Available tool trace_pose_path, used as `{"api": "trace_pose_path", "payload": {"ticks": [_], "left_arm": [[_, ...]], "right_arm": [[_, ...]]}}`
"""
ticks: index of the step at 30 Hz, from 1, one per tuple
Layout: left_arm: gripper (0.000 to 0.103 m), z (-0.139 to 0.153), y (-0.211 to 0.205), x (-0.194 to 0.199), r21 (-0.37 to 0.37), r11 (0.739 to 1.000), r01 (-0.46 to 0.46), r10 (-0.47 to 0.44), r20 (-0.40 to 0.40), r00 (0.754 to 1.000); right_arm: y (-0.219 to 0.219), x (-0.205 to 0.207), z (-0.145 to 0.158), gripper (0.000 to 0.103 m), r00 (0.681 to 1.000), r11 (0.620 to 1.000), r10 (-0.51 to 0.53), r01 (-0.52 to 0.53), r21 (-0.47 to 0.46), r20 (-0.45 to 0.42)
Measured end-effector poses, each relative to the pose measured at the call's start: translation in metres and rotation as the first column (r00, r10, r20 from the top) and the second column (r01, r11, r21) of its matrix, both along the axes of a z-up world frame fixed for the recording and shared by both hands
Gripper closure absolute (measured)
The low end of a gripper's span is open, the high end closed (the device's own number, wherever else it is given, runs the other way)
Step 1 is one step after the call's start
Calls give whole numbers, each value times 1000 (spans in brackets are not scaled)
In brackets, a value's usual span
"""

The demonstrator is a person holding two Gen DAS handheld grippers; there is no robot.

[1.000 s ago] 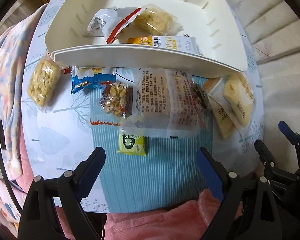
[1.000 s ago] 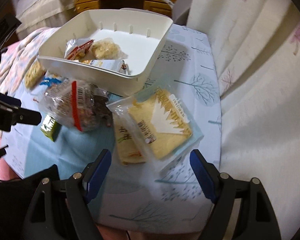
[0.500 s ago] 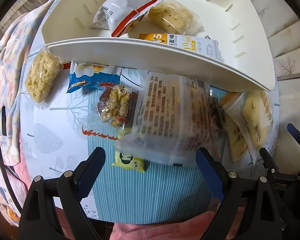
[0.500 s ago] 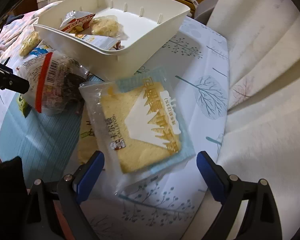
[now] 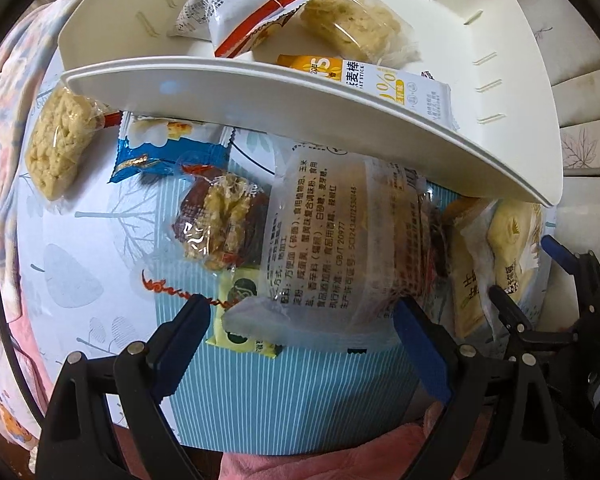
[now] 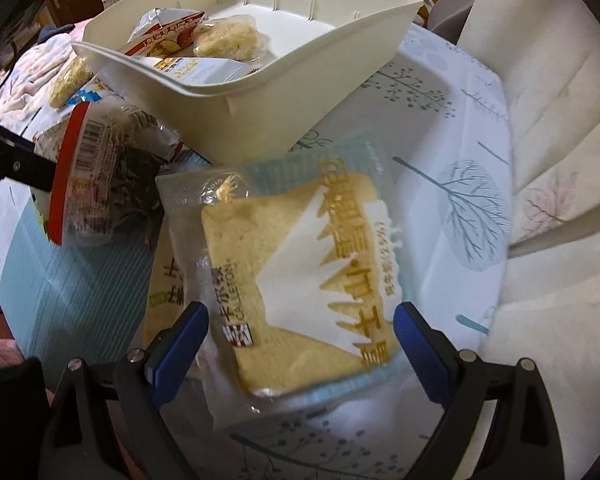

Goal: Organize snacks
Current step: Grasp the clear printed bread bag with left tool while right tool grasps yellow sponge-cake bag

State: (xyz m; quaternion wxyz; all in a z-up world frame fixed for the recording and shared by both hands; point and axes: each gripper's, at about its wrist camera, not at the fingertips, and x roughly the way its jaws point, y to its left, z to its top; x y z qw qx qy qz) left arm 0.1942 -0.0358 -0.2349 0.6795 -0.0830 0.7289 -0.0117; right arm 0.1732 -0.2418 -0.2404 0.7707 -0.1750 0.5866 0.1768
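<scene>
Straddling clear-wrapped yellow cake slice point(image 6: 300, 280), right hand-held gripper point(image 6: 300, 340) jaws wide apart

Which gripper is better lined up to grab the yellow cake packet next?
Right. The right gripper is open with the yellow cake packet centred between its fingers. The left gripper straddles the clear printed packet instead.

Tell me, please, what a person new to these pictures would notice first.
The eye goes first to the white plastic bin at the back of the table, already holding a few wrapped snacks. In front of it lie loose packets: the large clear printed bread bag sits between the open left gripper fingers, and the square yellow cake slice in a clear wrapper lies between the open right gripper fingers.
</scene>
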Motion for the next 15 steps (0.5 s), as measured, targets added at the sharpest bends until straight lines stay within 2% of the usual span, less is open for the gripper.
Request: {"api": "trace_pose_path", "payload": {"ticks": [5, 9, 13, 15], "left_arm": [[10, -8, 4, 2, -30, 999, -18, 18, 11, 1000], [19, -11, 17, -4, -93, 995, -46, 49, 29, 998], [21, -13, 17, -5, -95, 994, -46, 50, 40, 998], [26, -13, 19, -6, -100, 994, -48, 53, 44, 998]], "right_arm": [[-2, 7, -1, 8, 1000, 999, -28, 27, 40, 5], [-3, 7, -2, 8, 998, 997, -53, 52, 53, 21], [0, 5, -2, 11, 998, 997, -63, 62, 38, 22], [1, 4, 0, 15, 997, 997, -70, 70, 34, 20]]}}
